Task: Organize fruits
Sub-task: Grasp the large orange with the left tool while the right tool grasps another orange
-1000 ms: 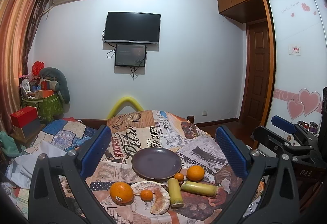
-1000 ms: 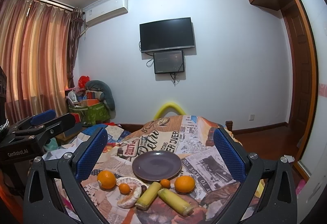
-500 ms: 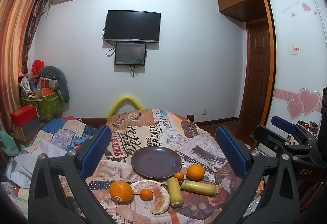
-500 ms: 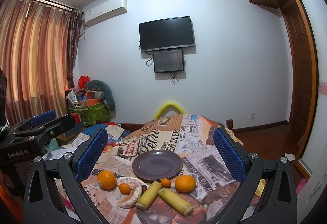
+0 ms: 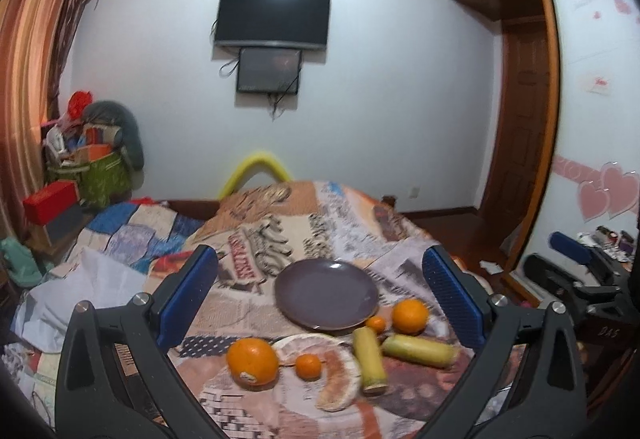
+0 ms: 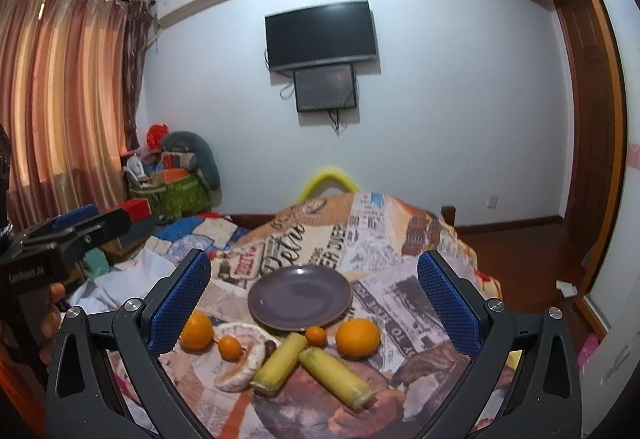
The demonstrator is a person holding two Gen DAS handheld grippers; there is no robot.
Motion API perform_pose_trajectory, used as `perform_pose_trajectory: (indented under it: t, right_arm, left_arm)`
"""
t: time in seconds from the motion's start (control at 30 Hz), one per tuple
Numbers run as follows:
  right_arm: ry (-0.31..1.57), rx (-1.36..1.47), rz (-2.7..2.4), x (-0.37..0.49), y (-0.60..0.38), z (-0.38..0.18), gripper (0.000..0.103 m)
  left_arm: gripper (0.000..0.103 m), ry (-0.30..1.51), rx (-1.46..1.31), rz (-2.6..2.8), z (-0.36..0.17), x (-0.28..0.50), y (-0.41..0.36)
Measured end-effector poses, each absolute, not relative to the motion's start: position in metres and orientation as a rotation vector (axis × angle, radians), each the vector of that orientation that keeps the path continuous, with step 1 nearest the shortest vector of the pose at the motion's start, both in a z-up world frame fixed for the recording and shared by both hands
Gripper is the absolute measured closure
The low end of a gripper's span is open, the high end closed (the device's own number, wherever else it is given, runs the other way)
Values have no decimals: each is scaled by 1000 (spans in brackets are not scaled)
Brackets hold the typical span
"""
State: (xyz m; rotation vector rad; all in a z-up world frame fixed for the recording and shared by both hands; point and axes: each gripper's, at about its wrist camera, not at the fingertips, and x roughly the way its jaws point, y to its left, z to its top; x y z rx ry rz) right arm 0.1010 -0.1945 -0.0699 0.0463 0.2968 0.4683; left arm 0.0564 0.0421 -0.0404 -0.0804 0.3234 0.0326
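Note:
An empty dark purple plate (image 5: 326, 294) (image 6: 299, 297) lies on a table with a newspaper-print cloth (image 5: 280, 239). In front of it lie a large orange at left (image 5: 252, 362) (image 6: 196, 330), a large orange at right (image 5: 409, 315) (image 6: 357, 339), two small tangerines (image 5: 308, 366) (image 5: 376, 324), two yellow-green sugarcane pieces (image 5: 369, 359) (image 5: 420, 350) and a pomelo peel (image 5: 332, 379). My left gripper (image 5: 320, 303) is open and empty, above the fruit. My right gripper (image 6: 316, 303) is open and empty, likewise.
The right gripper's body shows at the right edge of the left wrist view (image 5: 576, 275); the left gripper's body (image 6: 68, 239) shows at the left of the right wrist view. A cluttered bed (image 5: 100, 239), a green bag (image 5: 102, 179), curtains and a wooden door (image 5: 520, 119) surround the table.
Both views have shifted: the left wrist view has swung so the fruit sits further right, and the fruit looks slightly closer in both. The fruit and plate have not moved.

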Motion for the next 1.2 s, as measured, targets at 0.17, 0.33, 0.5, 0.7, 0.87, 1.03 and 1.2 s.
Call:
perform_pose_trajectory:
  t: [0.17,0.33,0.5,0.7,0.87,1.03,1.2]
  right_arm:
    - [388,53,443,125,-202,-92,3]
    - [457,24,439,141,-203,-106,12]
    - [538,10,444,166,-202,-124,18]
    - [648,3,448,198,-198,-151,21]
    - [729,-2,457,218,-192,-174,21]
    - [794,-12,460,235,-187,-192,21]
    - [846,4,481,249,-184,-205,21]
  left_arm:
    - [20,423,-72,69,-64,85,65]
    - [29,518,-35,72,-87,116,85]
    - [30,588,-11,50,-102,145,106]
    - [30,726,-27,-3,-138,177,126]
    - [30,833,-46,-34,-176,189,124]
    - [30,907,-60,-46,-203,192,120]
    - [25,950,-92,-45,-221,192,123]
